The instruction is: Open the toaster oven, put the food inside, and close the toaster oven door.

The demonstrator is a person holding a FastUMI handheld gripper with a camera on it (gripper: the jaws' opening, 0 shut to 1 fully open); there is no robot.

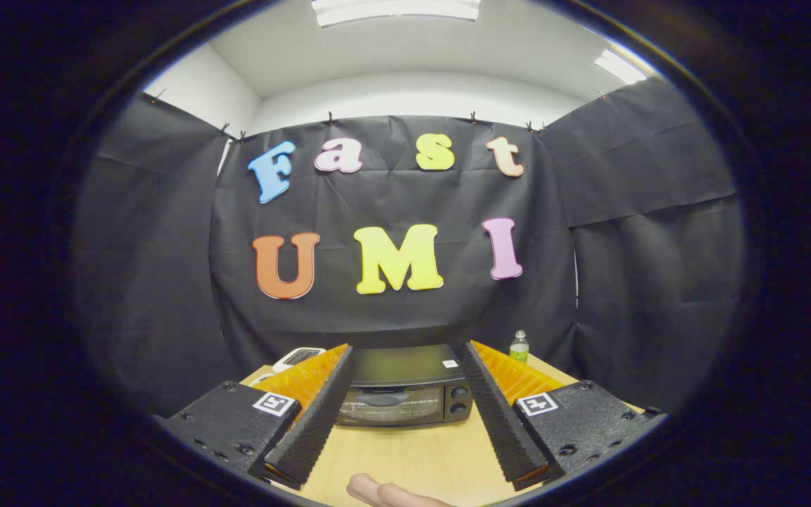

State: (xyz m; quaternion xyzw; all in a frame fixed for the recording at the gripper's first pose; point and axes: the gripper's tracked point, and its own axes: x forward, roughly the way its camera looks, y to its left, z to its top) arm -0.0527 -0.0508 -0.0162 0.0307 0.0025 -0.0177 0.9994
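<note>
A black toaster oven (405, 387) stands on the wooden table (412, 451) beyond my fingers, its glass door shut and two knobs (459, 399) on its right side. My gripper (405, 355) is open, and its fingers frame the oven from well short of it. Nothing is held between them. A pale rounded object (384, 493) lies on the table near me, below the fingers; I cannot tell what it is.
A small bottle (519, 346) with a green label stands to the right behind the oven. A white device (298, 358) sits at the back left of the table. Black cloth walls close the booth on three sides.
</note>
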